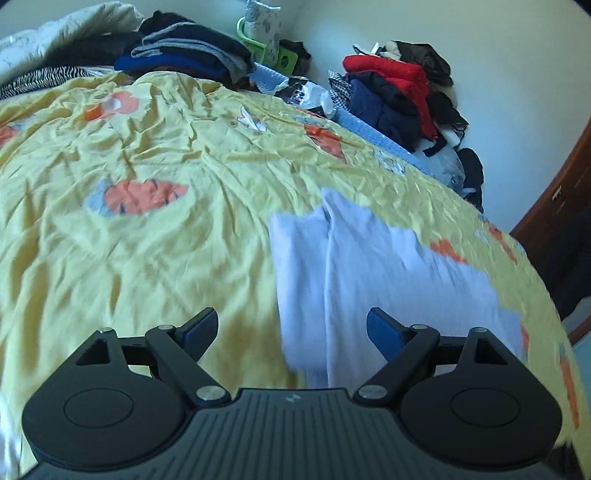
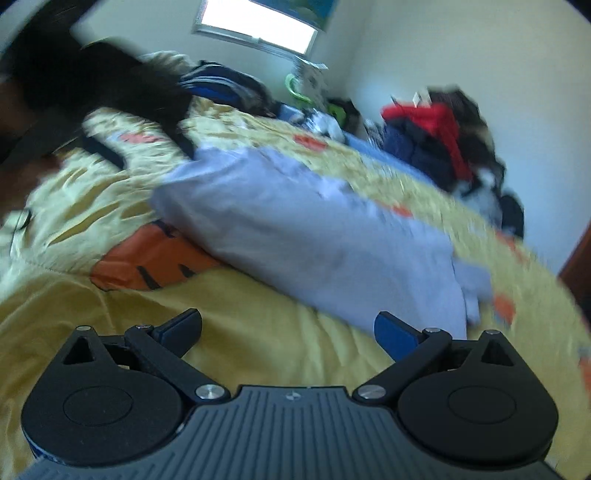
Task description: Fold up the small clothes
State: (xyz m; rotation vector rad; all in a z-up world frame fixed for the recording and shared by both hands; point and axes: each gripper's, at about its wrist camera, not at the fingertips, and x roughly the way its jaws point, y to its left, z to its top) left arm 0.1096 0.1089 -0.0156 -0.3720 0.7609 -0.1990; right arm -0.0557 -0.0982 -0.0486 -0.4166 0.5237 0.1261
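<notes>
Left claw [image 1: 291, 328]: fingers spread wide apart, nothing between them, held above the near edge of the bed, over the near end of the garment.

Right claw [image 2: 288, 330]: fingers likewise spread apart and empty, just short of the garment's near edge.

White garment [image 1: 369, 280]: pale, partly folded, lying flat on the yellow bedspread [image 1: 147, 229]; one lengthwise crease runs up it in the left wrist view. In the right wrist view the same garment [image 2: 314, 229] lies diagonally, much blurred.

Bedspread print: orange patches [image 2: 155, 262] with dark stripes, just left of the garment.

Far left of the bed: stack of dark folded clothes [image 1: 184, 51], grey and blue layers.

Far right, against the wall: heap of clothes [image 1: 399, 92], red over navy and black.

Beyond, right wrist view only: bright window [image 2: 258, 26].
</notes>
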